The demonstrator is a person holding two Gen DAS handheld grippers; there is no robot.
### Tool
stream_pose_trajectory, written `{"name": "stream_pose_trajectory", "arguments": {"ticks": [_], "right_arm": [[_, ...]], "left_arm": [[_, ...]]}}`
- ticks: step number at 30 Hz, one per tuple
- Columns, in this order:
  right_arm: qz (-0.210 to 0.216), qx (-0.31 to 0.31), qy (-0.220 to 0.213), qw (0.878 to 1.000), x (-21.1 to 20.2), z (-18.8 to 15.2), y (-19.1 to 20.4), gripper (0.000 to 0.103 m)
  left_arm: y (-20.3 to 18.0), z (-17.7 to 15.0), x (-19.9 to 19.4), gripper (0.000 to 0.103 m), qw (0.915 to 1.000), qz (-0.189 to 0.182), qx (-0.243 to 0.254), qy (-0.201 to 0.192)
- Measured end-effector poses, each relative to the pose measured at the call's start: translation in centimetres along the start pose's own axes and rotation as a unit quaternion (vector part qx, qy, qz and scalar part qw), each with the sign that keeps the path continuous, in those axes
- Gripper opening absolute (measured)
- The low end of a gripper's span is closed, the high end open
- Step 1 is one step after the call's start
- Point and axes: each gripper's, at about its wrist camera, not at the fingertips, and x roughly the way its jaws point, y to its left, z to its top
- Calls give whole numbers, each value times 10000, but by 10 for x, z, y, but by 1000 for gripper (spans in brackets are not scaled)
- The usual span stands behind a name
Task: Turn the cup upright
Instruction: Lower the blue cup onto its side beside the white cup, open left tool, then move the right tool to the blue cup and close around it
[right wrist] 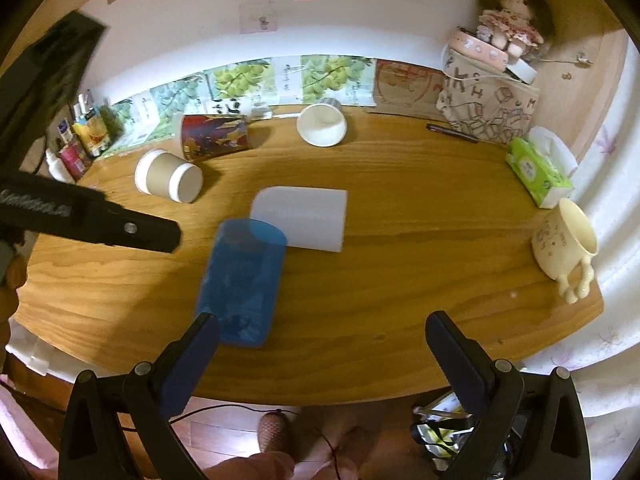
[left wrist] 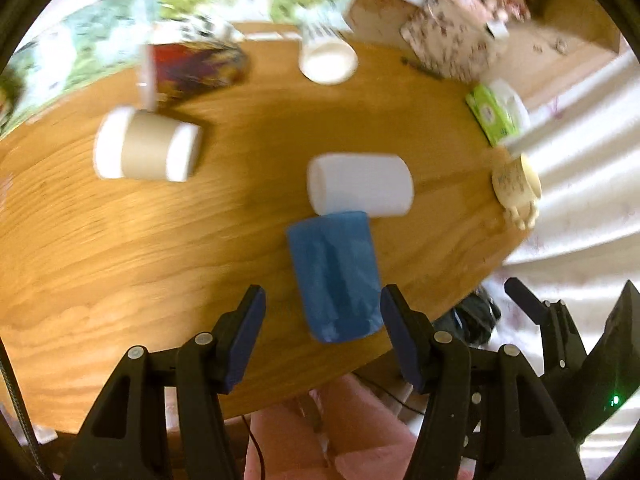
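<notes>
A translucent blue cup (left wrist: 335, 276) lies on its side on the wooden table (left wrist: 120, 264), near the front edge; it also shows in the right wrist view (right wrist: 241, 280). A white cup (left wrist: 360, 189) lies on its side just behind it, touching it, also seen from the right (right wrist: 301, 218). My left gripper (left wrist: 323, 312) is open, its fingers either side of the blue cup's near end, above it. My right gripper (right wrist: 320, 340) is open and empty over the table's front edge, right of the blue cup. The left gripper's body (right wrist: 100, 226) shows at left.
Other cups lie on their sides: a brown-sleeved paper cup (right wrist: 168, 178), a red patterned cup (right wrist: 214, 136), a white paper cup (right wrist: 322, 124) at the back, a cream mug (right wrist: 566, 240) at the right edge. A green tissue pack (right wrist: 538, 172), a pen (right wrist: 452, 133) and a doll (right wrist: 508, 26) on boxes stand back right.
</notes>
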Motion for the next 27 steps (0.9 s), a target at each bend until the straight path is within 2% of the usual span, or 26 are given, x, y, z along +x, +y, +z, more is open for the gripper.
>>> {"name": "stream_pose_trajectory", "arguments": {"ticks": [3,9,15,17,27], "right_arm": [[62,-196,-134,9997,-3,3,9,103],[364,-138,-226,9990,0,11,11,103],[650,-22,-106,9978,9,19,13,103],[710,-1,-73,9974,13,22,14,103],[953,130,252,9950,44,35,21,103]], "left_arm": [[12,-12,-13,64,9992,12,-253,-321],[21,-43,-35,64,9915,429,-663,-1036],[11,-74,-52,64,9785,981,-595,-1715],[9,-82,-57,64,9747,1027,-630,-1881],[-7,-115,-72,64,9644,1295,-554,-2239]]}}
